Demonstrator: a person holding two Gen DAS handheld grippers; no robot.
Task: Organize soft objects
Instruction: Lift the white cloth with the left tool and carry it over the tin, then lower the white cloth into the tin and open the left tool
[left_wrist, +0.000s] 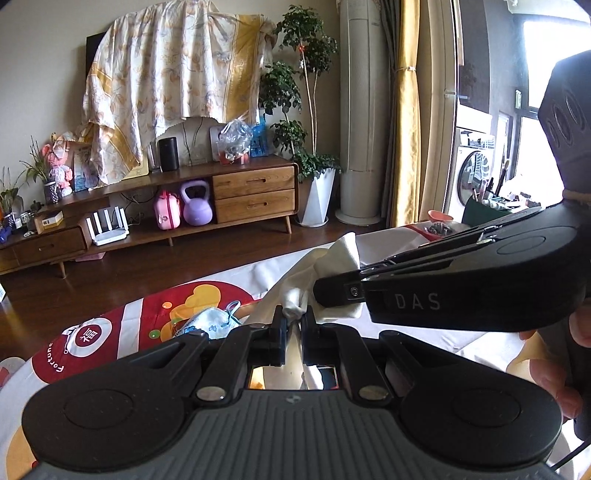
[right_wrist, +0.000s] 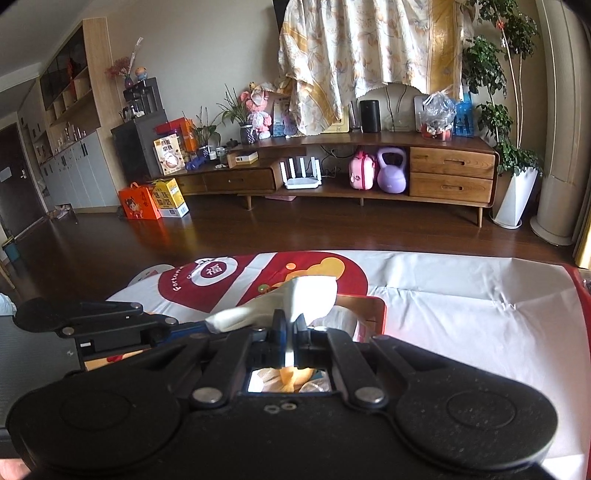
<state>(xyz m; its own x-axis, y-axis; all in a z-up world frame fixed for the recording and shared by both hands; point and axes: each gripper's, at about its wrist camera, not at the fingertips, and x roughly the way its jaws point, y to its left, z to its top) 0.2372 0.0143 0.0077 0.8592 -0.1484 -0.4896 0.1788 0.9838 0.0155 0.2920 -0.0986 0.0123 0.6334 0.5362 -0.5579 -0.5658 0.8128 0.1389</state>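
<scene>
Two handheld grippers share one white cloth (left_wrist: 343, 258) above a table draped in a white cover (right_wrist: 461, 314) with a red cartoon print. In the left wrist view, the left gripper (left_wrist: 293, 319) has its fingers drawn in tight on a bunched fold of the cloth, which rises from between the fingertips and spreads up and to the right. The right gripper (left_wrist: 334, 293) reaches in from the right, its tip touching the same cloth just beyond the left fingertips.

In the right wrist view, the right gripper (right_wrist: 291, 325) is clamped on the cloth, a pale strip pinched between its fingers; the fabric fans out ahead of the fingertips and trails left towards the left gripper (right_wrist: 177, 326), whose black frame lies low at the left. Just beyond the right fingertips sits what appears to be an open red-edged box (right_wrist: 373, 310), partly hidden by the cloth, with more pale fabric inside.

A blue patterned face mask (left_wrist: 216, 321) lies on the cover just left of the left fingers. A wooden TV cabinet (right_wrist: 450, 173) lines the far wall
</scene>
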